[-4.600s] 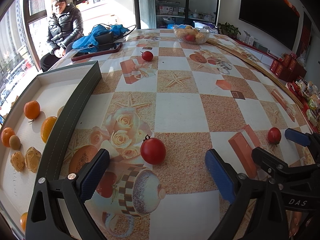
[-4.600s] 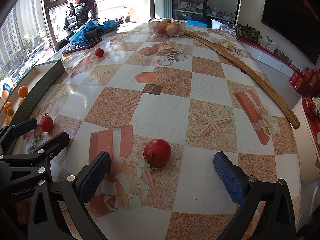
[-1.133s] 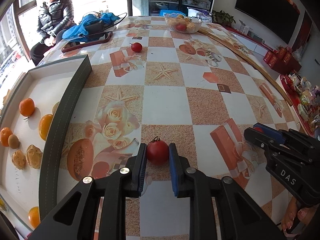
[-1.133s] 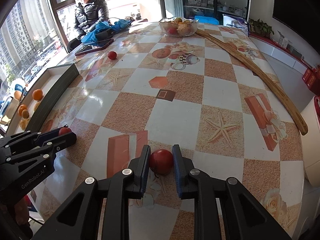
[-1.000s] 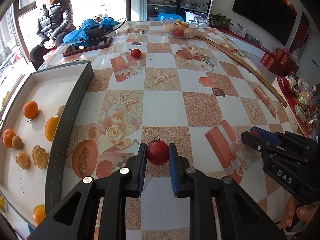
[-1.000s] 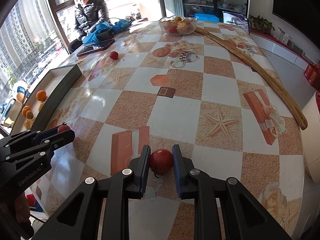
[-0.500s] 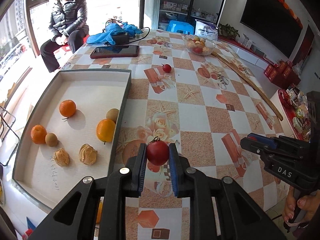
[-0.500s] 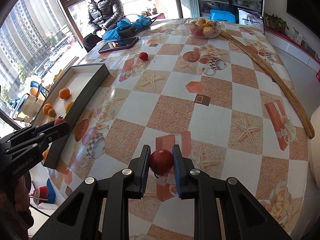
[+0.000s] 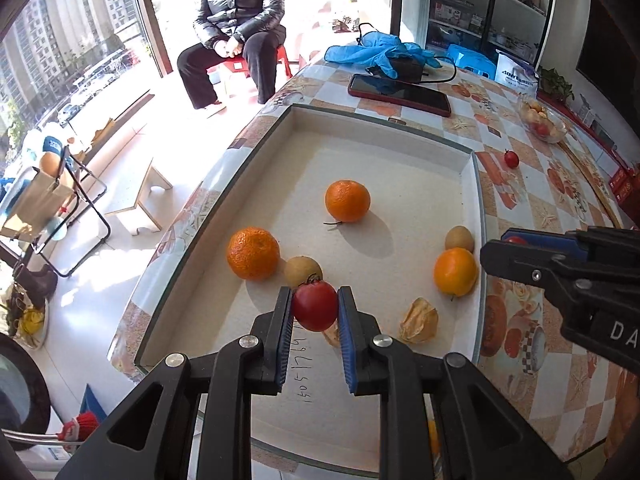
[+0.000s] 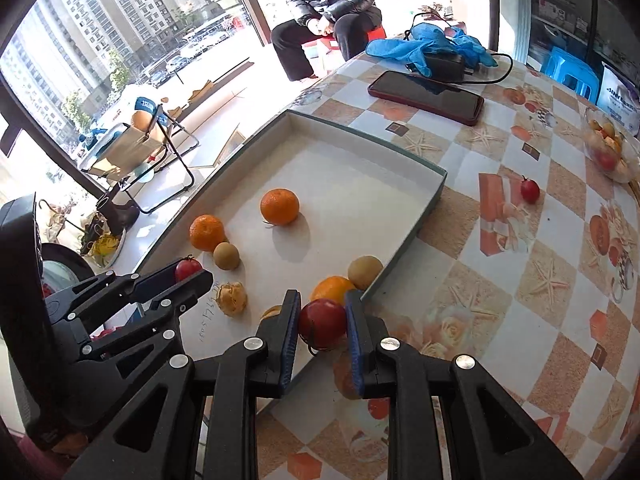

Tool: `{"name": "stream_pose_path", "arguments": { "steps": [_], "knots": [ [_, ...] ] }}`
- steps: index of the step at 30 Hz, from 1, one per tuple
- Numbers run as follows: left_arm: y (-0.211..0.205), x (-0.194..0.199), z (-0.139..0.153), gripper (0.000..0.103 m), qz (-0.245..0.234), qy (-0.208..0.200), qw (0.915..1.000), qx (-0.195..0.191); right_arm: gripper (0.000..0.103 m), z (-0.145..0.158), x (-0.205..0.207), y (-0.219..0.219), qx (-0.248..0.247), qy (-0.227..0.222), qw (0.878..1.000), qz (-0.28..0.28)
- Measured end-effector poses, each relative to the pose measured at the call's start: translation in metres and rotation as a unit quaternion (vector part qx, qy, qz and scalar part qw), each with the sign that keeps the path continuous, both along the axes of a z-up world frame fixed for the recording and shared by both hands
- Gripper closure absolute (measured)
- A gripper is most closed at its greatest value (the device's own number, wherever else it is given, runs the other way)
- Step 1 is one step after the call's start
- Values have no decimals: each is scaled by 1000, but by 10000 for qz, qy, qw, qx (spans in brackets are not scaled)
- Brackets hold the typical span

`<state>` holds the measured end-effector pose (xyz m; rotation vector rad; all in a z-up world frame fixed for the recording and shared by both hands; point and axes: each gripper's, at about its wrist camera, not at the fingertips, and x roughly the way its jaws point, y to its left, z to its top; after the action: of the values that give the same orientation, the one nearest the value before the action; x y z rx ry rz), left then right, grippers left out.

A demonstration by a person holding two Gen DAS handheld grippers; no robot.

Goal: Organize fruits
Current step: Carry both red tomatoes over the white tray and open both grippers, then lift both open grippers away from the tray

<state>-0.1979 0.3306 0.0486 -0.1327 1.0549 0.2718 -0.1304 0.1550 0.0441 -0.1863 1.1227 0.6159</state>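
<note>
a: where are the two tomatoes?

b: each is pinched between narrow jaws. the left tomato (image 9: 315, 306), smooth, round, with a dark stem, sits in the left gripper (image 9: 314, 344), tilted steeply down over the white tray (image 9: 400, 168). the right tomato (image 10: 322, 323) is clamped in the right gripper (image 10: 322, 340), also pitched down, above the tray's near rim.

a: textures?

b: ribbed blue pads (image 9: 285, 336) on black plastic fingers. in the tray lie dimpled oranges (image 9: 347, 201), dull brown round fruits (image 9: 303, 271) and a papery husk (image 9: 418, 321). a glossy checkered tablecloth (image 10: 520, 280) carries another small tomato (image 10: 529, 190).
</note>
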Motion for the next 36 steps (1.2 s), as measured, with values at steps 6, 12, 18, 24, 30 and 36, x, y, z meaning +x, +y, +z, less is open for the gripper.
{"name": "stream_pose_path", "arguments": {
  "steps": [6, 12, 18, 24, 30, 36],
  "knots": [
    [3, 2, -14, 72, -5, 93, 9999, 67, 79, -21, 11, 31, -309, 127, 9994, 126],
    [-4, -1, -9, 21, -193, -131, 9994, 249, 23, -20, 11, 37, -446, 56, 9988, 203],
    [-7, -1, -16, 15, -193, 32, 9997, 144, 8, -3, 4, 31, -712, -388, 9966, 132],
    [-9, -4, -18, 0, -182, 31, 9997, -141, 8, -9, -2, 16, -978, -257, 9948, 80],
    [-17, -6, -19, 0, -184, 136, 9997, 122, 8, -15, -9, 7, -1094, -159, 9938, 112],
    [-23, -8, -17, 0, -240, 159, 9994, 192, 8, -20, -10, 1, -1139, -90, 9934, 51]
  ]
}}
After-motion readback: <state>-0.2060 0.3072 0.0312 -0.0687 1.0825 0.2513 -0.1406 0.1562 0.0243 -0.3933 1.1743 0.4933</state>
